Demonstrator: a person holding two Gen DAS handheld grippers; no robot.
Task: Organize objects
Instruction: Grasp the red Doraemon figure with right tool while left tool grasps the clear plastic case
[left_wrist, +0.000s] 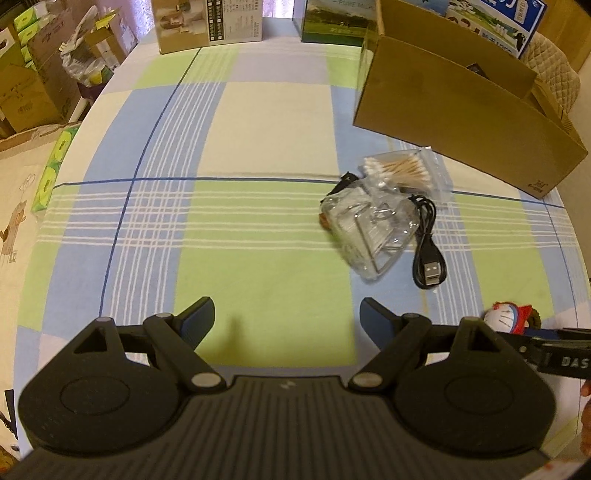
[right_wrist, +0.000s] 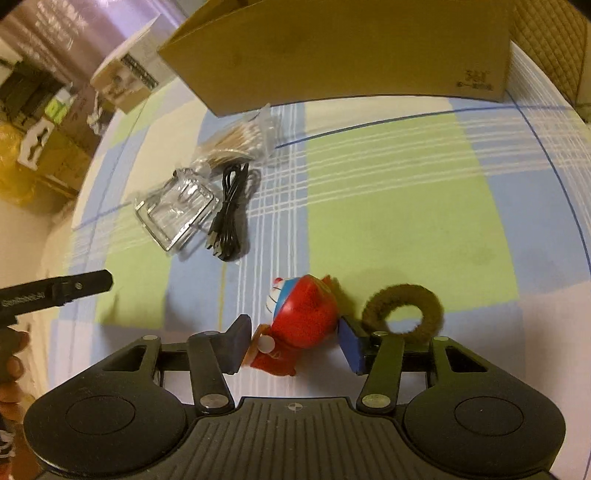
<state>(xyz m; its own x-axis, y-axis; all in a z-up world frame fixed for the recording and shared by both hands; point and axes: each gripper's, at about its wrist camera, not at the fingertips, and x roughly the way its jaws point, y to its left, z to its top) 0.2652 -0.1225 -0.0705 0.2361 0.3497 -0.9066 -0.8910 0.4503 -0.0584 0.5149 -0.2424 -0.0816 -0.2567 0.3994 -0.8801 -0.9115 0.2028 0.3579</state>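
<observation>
A red and blue cartoon figure toy (right_wrist: 303, 317) lies on the checked tablecloth (right_wrist: 369, 206), with my right gripper (right_wrist: 293, 328) down around it. Its pads stand close at both sides of the toy and show no squeeze. A brown fuzzy hair ring (right_wrist: 402, 310) lies just right of the toy. My left gripper (left_wrist: 287, 308) hangs open over bare cloth, nothing between its fingers. Further off lie a clear plastic container (left_wrist: 365, 232), a black USB cable (left_wrist: 428, 254) and a bag of cotton swabs (left_wrist: 400, 170). The toy (left_wrist: 508, 314) peeks out at the right edge of the left wrist view.
An open cardboard box (left_wrist: 461, 110) stands at the far right of the table, just behind the swab bag. Printed cartons (left_wrist: 210, 22) line the back edge. Boxes and bags (left_wrist: 37, 85) crowd the floor to the left. A hand (right_wrist: 11, 354) holds the left gripper's handle.
</observation>
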